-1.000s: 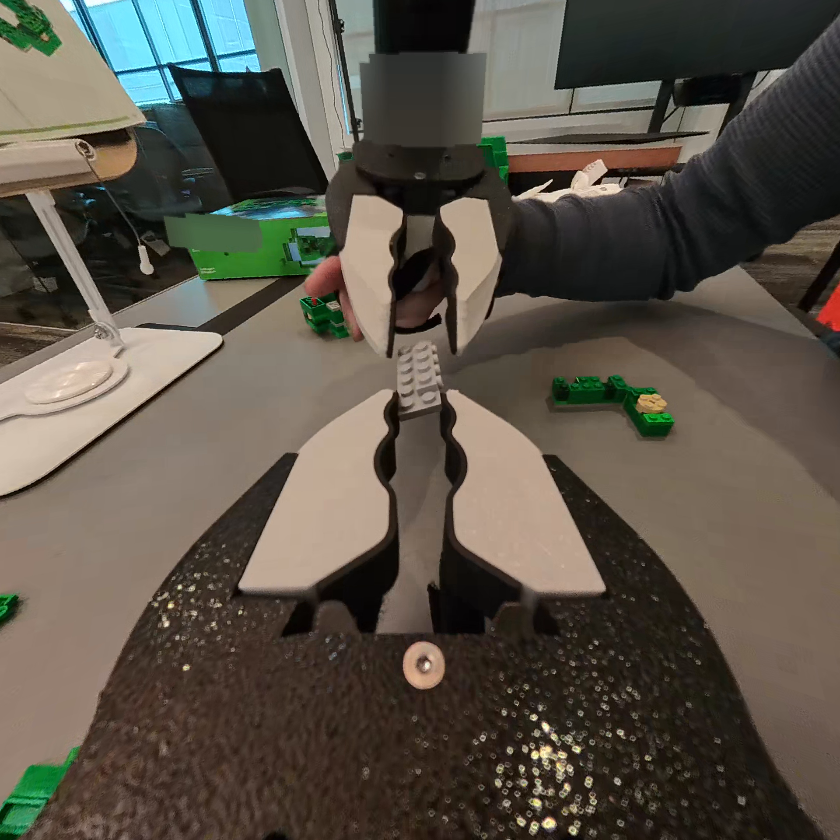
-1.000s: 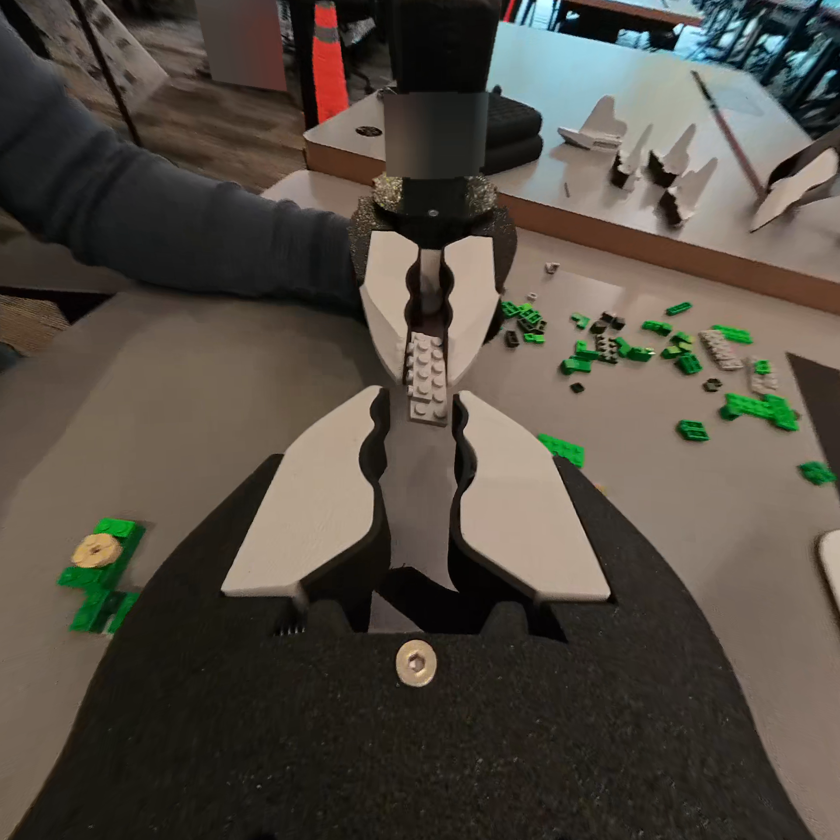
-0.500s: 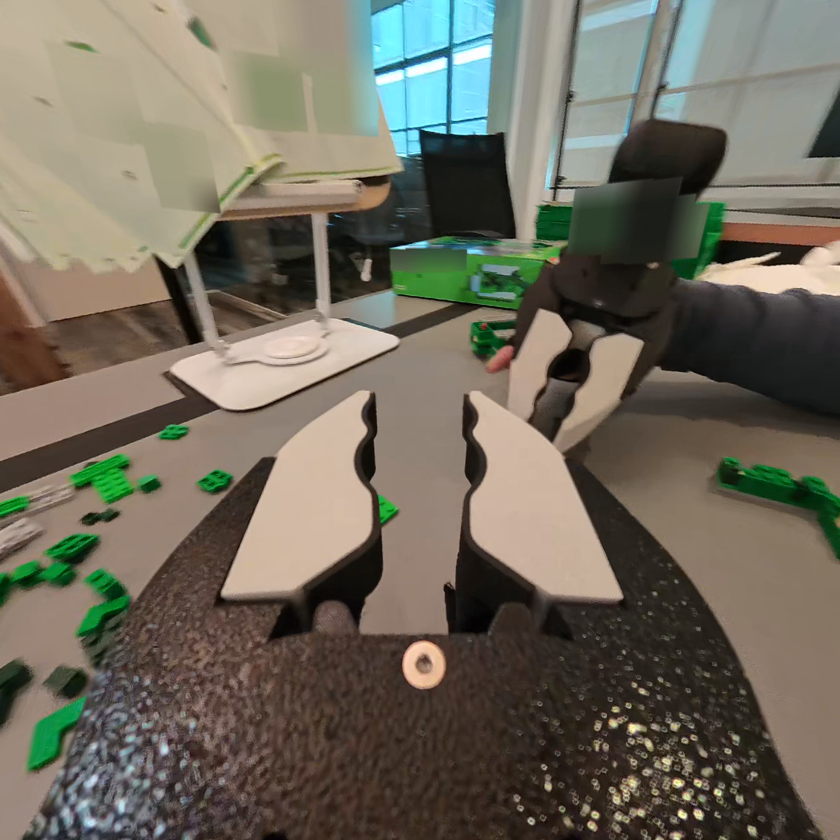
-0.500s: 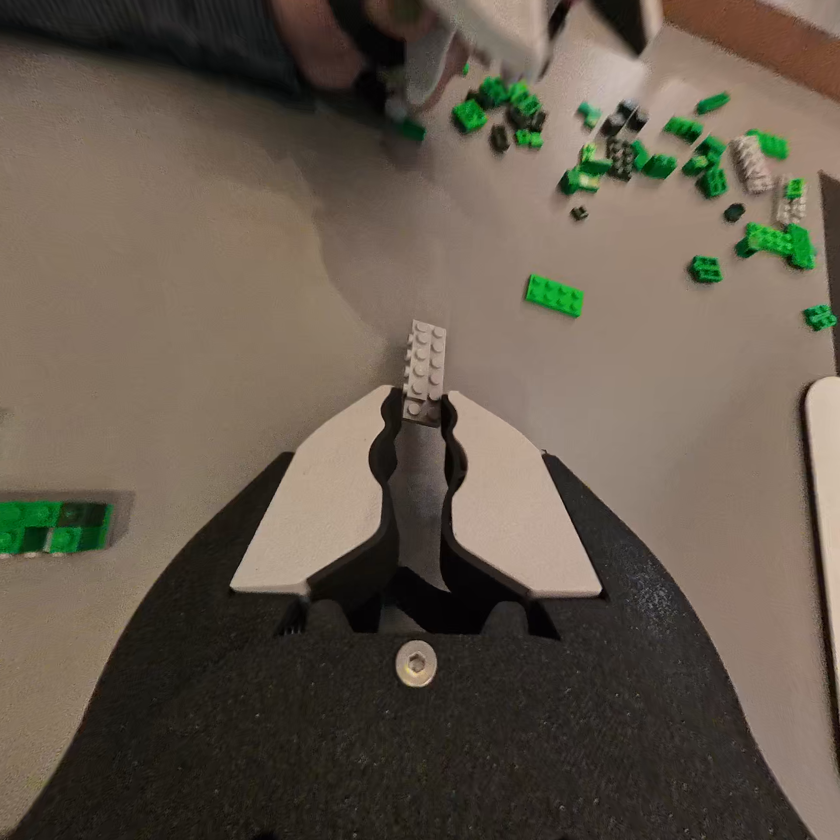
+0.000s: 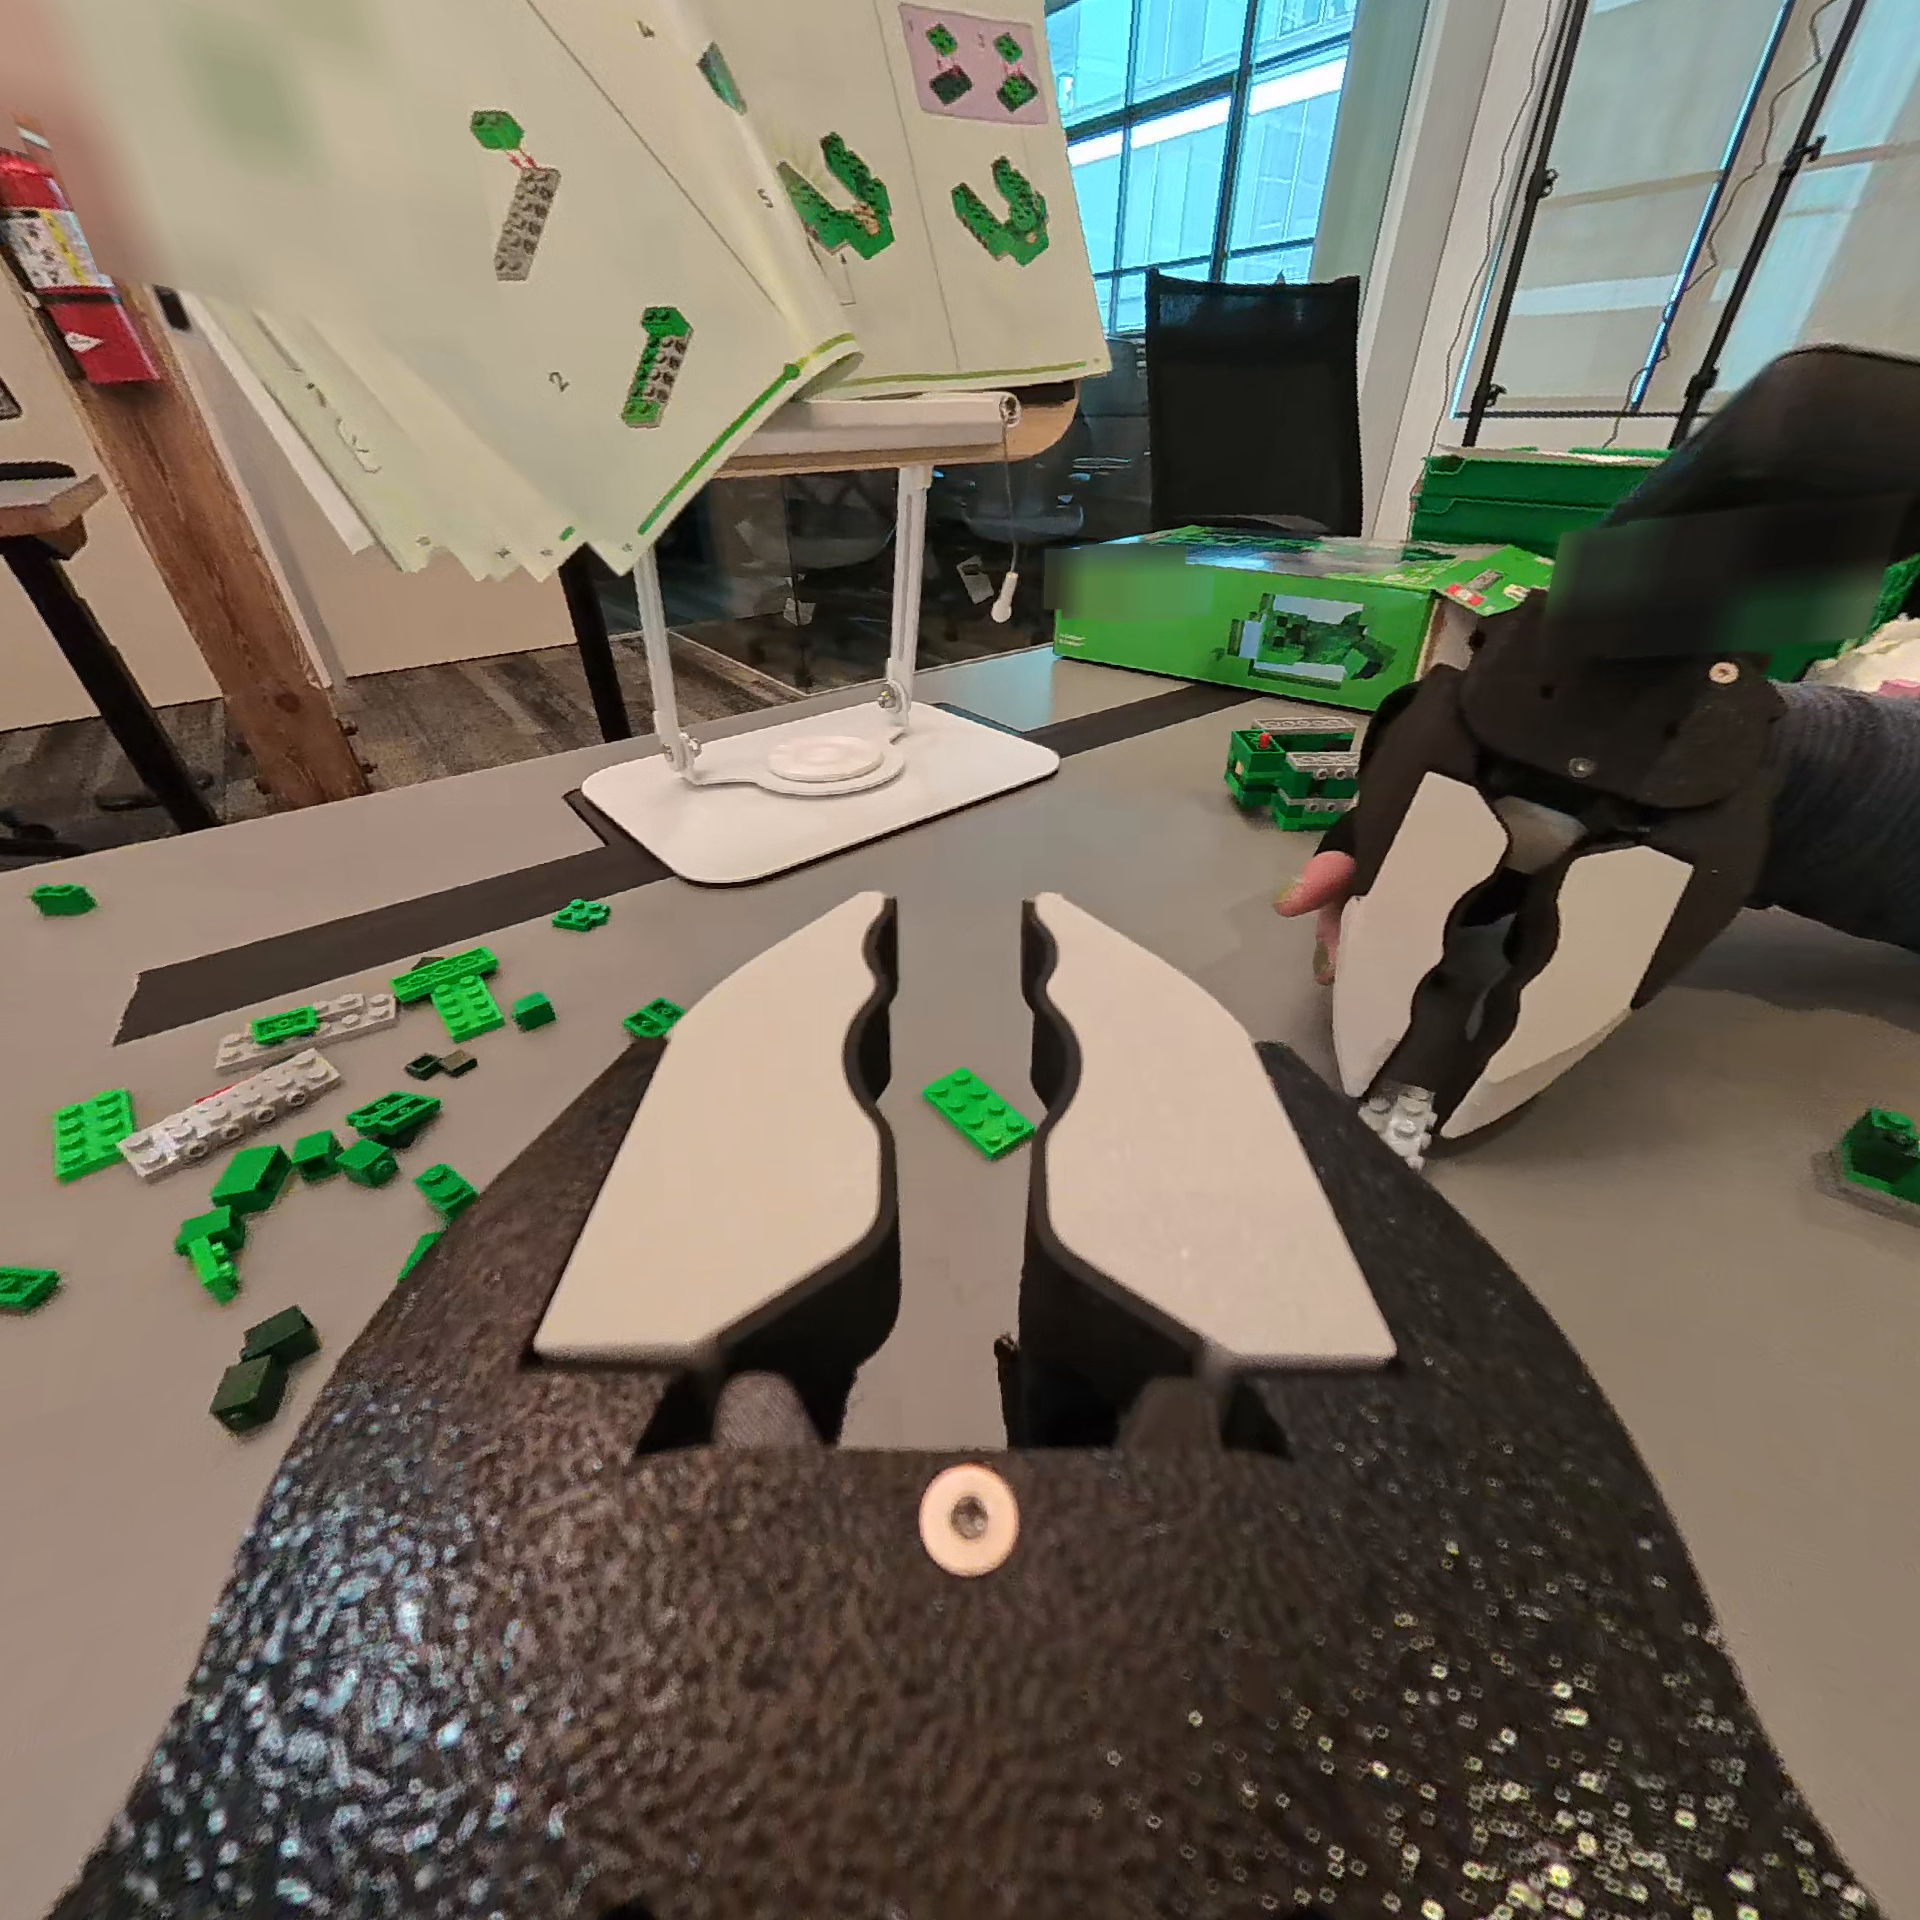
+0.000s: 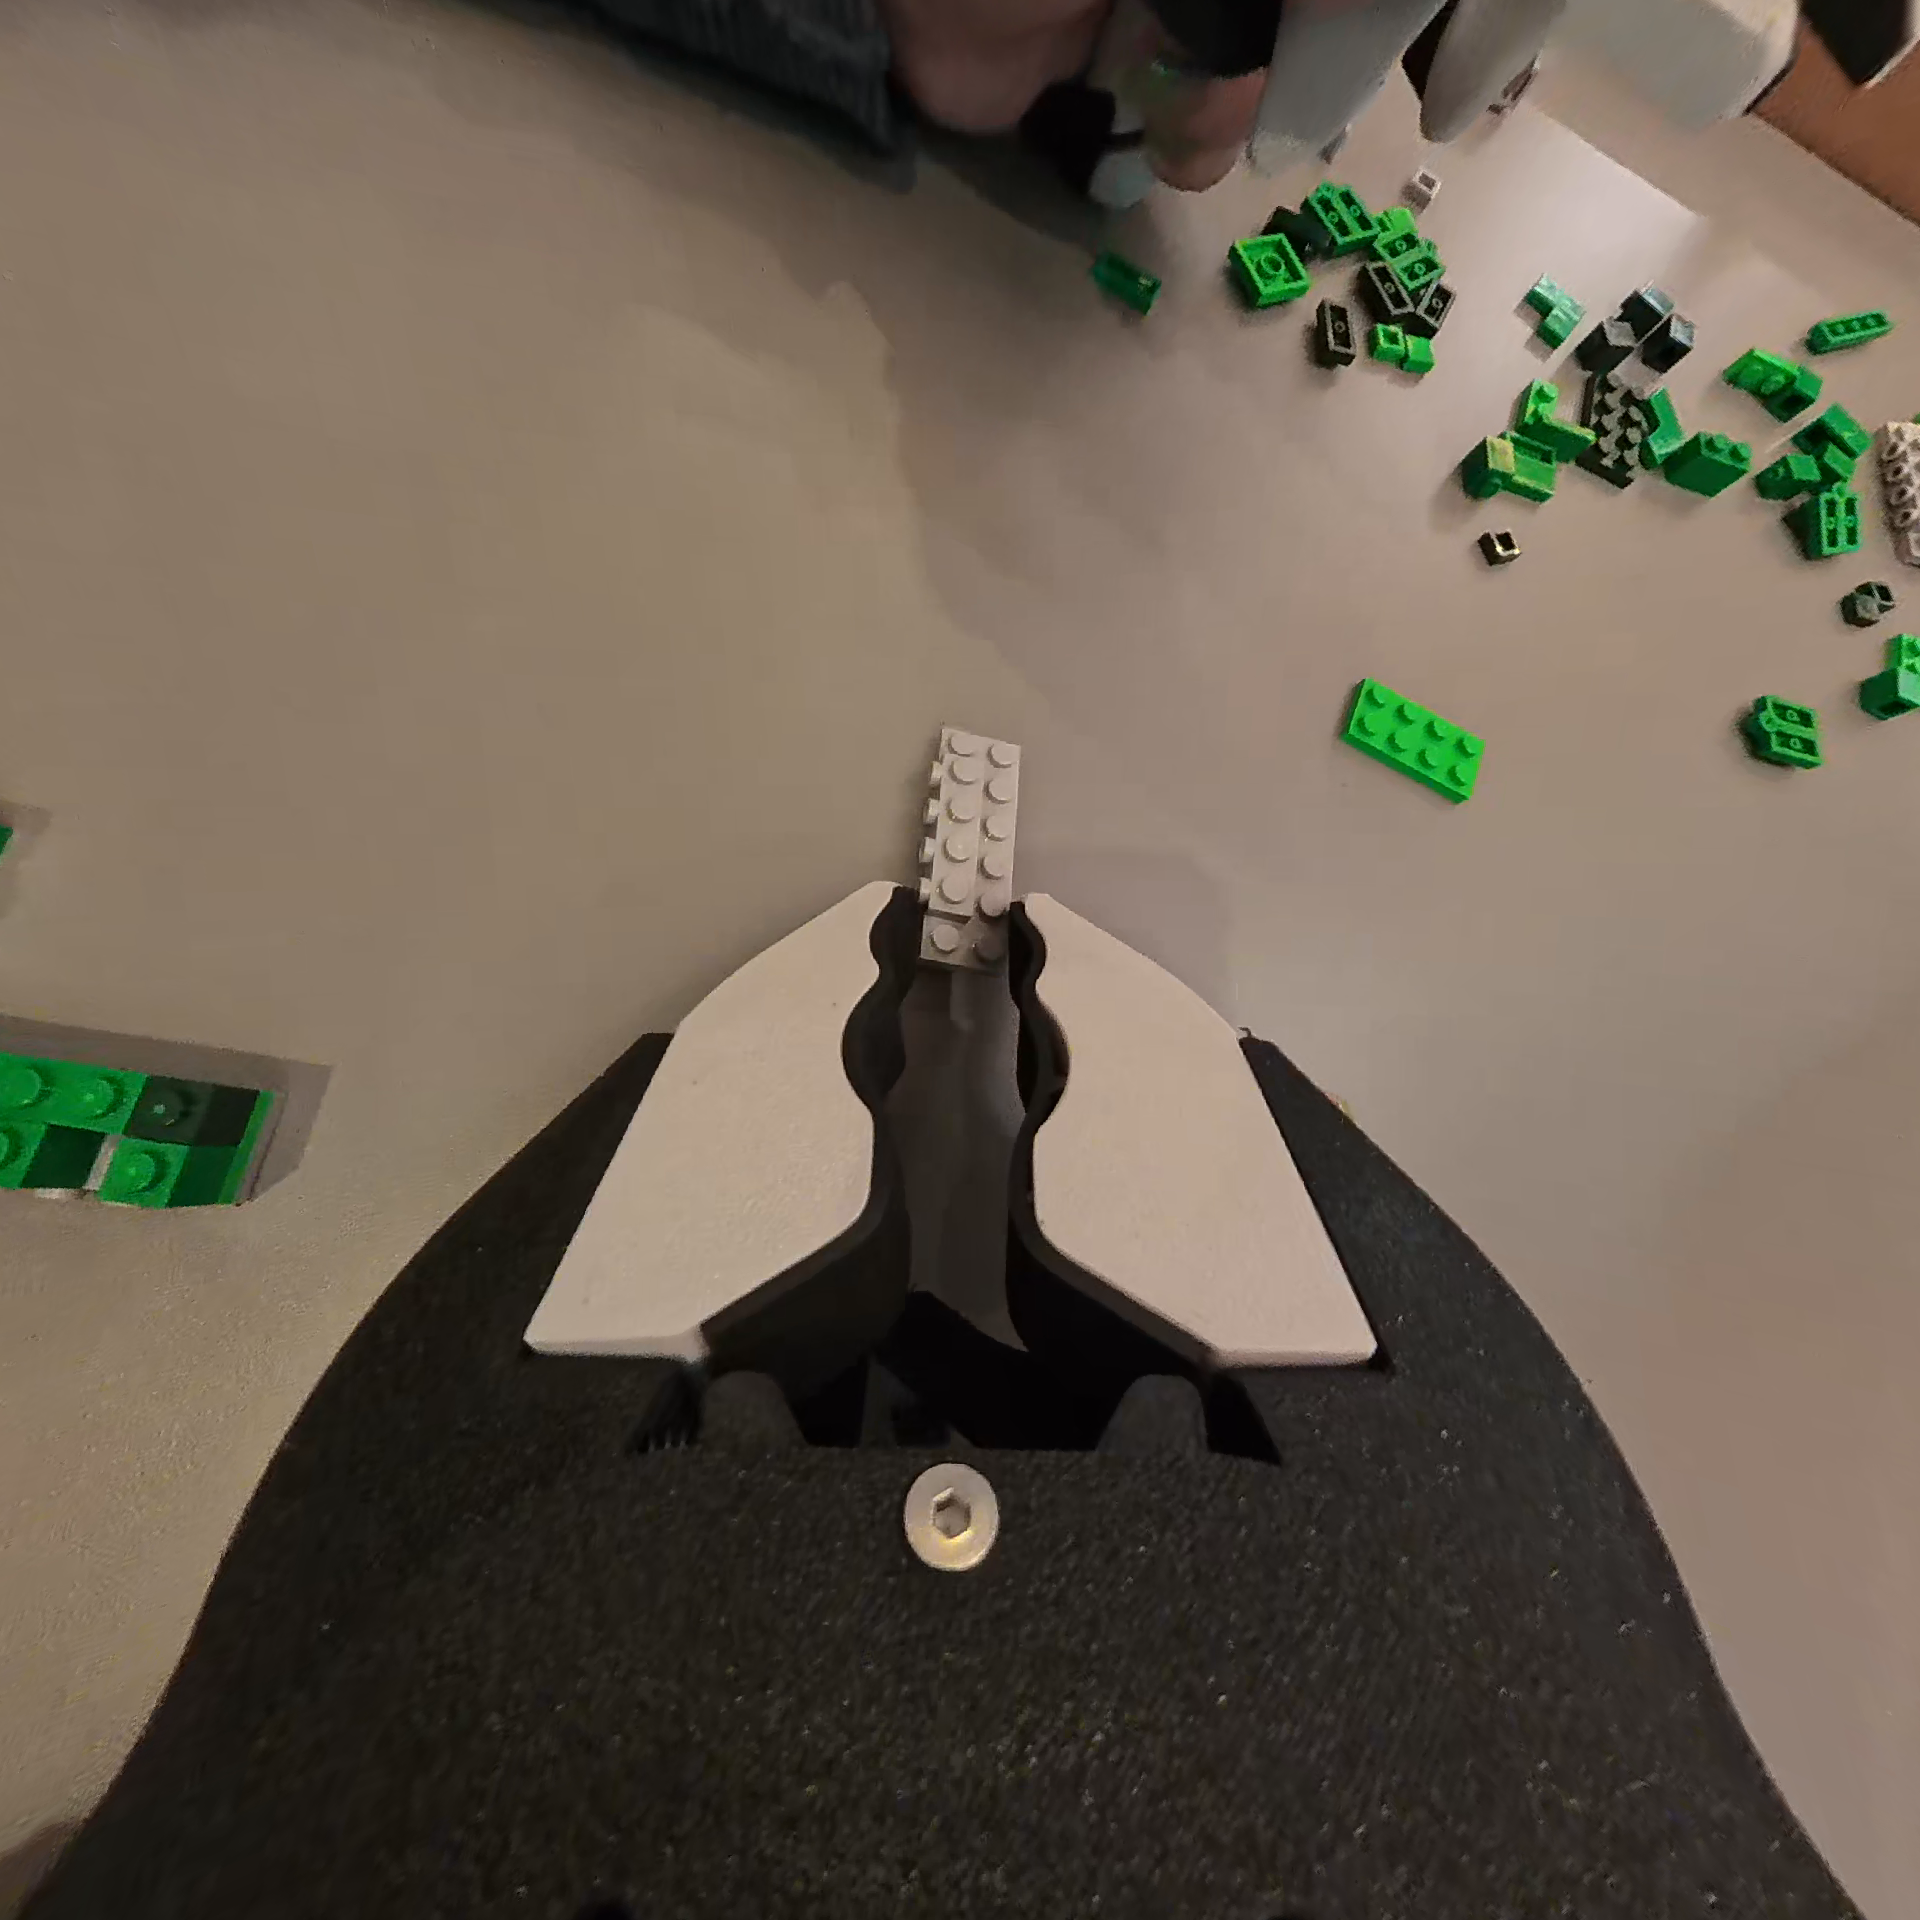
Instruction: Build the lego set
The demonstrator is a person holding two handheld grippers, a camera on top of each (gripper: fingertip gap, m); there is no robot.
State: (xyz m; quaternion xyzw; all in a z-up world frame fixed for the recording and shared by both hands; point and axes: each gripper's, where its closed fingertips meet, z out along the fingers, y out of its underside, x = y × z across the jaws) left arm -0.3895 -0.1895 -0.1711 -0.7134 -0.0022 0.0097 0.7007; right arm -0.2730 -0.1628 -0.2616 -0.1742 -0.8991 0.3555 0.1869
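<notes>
Green build (image 6: 125, 1132) cut by left edge; far tongs (image 6: 1392, 73) blurred, cropped at top.

Office: desks (image 5: 1039, 665), swivel chair (image 5: 1252, 400)

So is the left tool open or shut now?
Open. The left tool shows a clear gap between its fingers, with bare table and nothing held there.

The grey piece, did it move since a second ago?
Yes. The grey piece left the left gripper, going with the right gripper down toward the table.
</notes>
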